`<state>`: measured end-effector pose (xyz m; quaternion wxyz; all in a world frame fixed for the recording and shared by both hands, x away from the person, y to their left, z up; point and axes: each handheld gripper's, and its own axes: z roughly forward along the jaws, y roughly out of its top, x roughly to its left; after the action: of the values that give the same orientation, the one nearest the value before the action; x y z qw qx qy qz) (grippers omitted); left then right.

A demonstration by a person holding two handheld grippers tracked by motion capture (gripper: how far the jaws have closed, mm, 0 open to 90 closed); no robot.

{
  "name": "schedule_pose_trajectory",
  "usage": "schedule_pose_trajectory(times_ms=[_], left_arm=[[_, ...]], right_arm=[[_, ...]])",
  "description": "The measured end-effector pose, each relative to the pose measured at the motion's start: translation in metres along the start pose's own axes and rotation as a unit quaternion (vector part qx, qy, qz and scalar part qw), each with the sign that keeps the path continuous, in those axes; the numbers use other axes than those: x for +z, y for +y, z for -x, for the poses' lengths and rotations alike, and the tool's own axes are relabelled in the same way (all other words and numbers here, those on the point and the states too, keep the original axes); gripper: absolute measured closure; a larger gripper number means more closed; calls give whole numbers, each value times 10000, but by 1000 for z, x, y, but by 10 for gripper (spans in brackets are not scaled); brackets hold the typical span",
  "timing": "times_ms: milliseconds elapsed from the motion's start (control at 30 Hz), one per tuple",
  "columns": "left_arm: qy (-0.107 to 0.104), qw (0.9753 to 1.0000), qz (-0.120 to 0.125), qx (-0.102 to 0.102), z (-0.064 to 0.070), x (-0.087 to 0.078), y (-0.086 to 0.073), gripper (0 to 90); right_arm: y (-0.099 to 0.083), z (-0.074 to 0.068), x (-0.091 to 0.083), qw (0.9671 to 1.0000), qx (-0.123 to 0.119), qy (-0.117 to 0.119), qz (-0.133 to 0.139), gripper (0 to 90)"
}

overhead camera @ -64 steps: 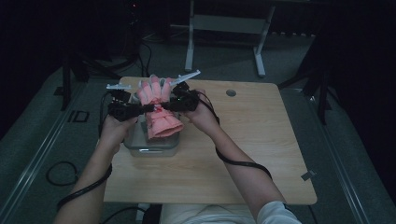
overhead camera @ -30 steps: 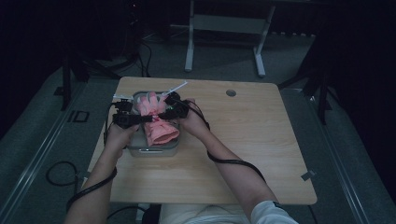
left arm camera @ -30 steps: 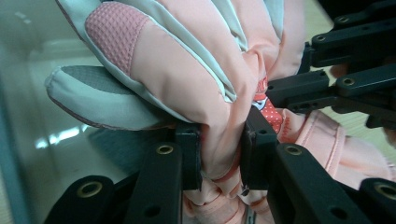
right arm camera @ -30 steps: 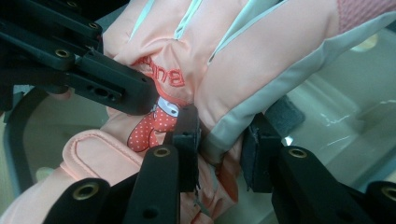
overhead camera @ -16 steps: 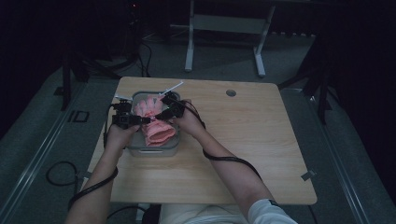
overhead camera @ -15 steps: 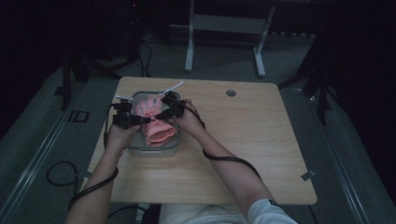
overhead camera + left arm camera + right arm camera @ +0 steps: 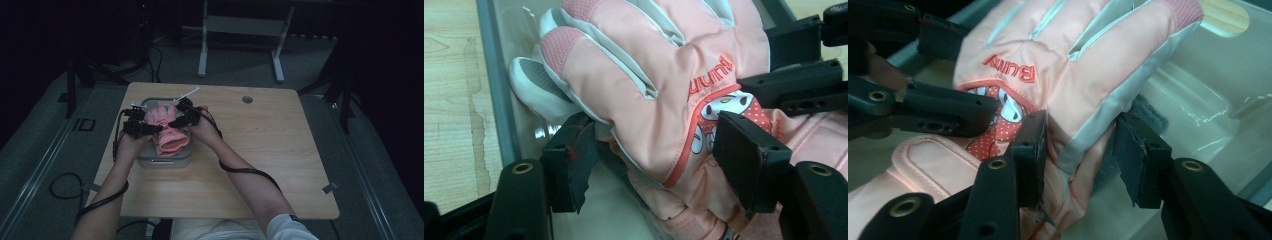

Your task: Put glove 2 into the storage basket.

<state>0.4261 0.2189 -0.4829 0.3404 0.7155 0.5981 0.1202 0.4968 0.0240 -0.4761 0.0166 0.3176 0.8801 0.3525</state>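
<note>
You have both tools clamped on the pink ski glove (image 7: 649, 90), left tool (image 7: 659, 165) and right tool (image 7: 1083, 160) pinching opposite edges over the clear plastic bin (image 7: 165, 159) on the surface (image 7: 280, 150). Next, I judge, lower it flat inside, then release.

Two hand-held grippers, the left gripper (image 7: 141, 127) and right gripper (image 7: 183, 116), are matte black with blocky jaws, round brass-ringed screw holes and rows of small holes. Black cables (image 7: 248, 172) trail along bare forearms. A white short sleeve (image 7: 285, 227) covers the person's right upper arm.
</note>
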Motion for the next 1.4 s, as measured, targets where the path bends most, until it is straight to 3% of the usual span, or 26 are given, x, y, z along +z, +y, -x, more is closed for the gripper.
schedule_pose_trajectory(times_ms=[167, 467, 700, 1133, 1267, 1400], left_arm=[[-30, 9999, 133, -20, 1, -5, 3, 308], [258, 9992, 298, 53, 3, -17, 8, 284], [146, 9989, 440, -20, 2, -26, 9, 284], [5, 9982, 601, 50, 10, -38, 8, 284], [-31, 9976, 675, 167, 16, -44, 8, 283], [-81, 9961, 833, 289, 25, -52, 8, 304]], right_arm=[[3, 0, -8, 9999, 42, 96, 111, 572], [9, -5, -21, 9995, -23, 169, 248, 563], [9, -5, -29, 9990, 11, 238, 369, 541], [1, 0, -40, 9986, 35, 286, 443, 529], [-2, 3, -48, 9979, 77, 333, 541, 523], [-3, 1, -59, 9975, -30, 373, 592, 501]])
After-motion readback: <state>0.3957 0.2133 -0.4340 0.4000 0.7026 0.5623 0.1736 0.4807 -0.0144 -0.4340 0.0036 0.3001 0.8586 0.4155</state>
